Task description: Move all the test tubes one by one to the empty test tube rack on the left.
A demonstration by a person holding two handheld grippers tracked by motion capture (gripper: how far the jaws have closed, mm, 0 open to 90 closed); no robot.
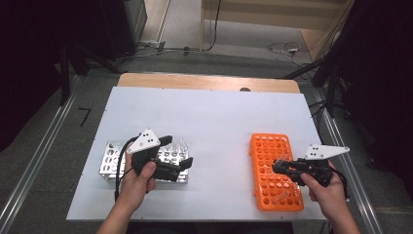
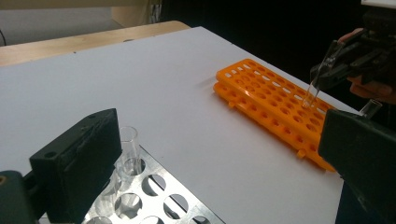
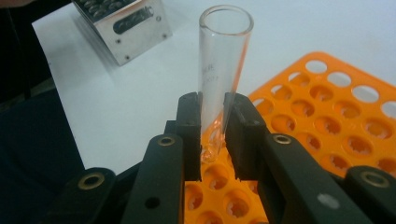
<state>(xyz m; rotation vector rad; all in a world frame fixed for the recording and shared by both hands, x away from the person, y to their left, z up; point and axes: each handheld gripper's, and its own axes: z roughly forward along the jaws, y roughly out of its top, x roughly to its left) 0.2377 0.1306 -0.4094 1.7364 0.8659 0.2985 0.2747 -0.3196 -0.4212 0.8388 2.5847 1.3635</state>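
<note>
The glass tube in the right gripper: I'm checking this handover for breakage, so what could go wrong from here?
1. The right gripper pinches the glass tube near its lower end, so the long free top could tilt or slip.
2. Its tip hangs just above the orange rack; a sideways move might knock it on a hole's edge.
3. The left gripper has open jaws either side of a tube in the metal rack, which it could bump.

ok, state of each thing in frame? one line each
right gripper: shut on glass tube
glass tube: held, mouth open, over the orange rack
orange rack: flat on table, one more tube in it
left gripper: open, above metal rack
metal rack: on table, holds clear tubes
</note>
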